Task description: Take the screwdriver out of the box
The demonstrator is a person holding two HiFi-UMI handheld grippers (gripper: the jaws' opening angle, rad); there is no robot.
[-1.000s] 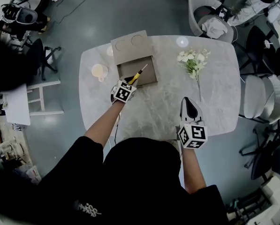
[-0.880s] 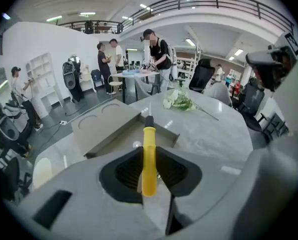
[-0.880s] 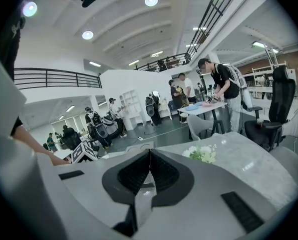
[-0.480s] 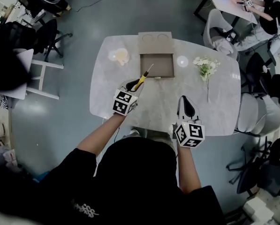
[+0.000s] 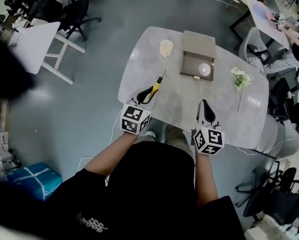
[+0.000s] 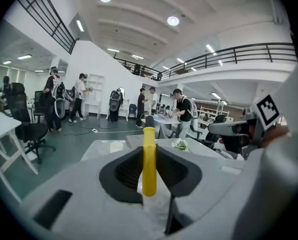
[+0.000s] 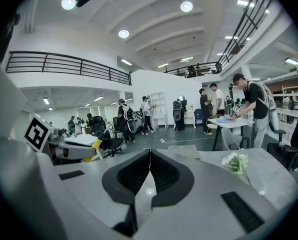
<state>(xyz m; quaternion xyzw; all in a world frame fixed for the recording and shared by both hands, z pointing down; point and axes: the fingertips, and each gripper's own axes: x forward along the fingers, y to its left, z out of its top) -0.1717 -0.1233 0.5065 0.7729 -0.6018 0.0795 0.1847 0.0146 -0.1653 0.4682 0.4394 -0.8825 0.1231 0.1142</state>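
Clamping screwdriver [image 5: 157,85] handle, left gripper [image 5: 148,95] fingers [image 6: 123,173]; box [image 5: 189,67] interior lost under glare.

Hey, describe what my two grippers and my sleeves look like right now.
Both the left gripper and right gripper have pale grey bodies, black fingers, and a white cube bearing black square markers. You wear black short sleeves.

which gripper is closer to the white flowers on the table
Right. In the head view the right gripper is just below-left of the flowers; the left gripper, gripping the screwdriver, is much farther left.
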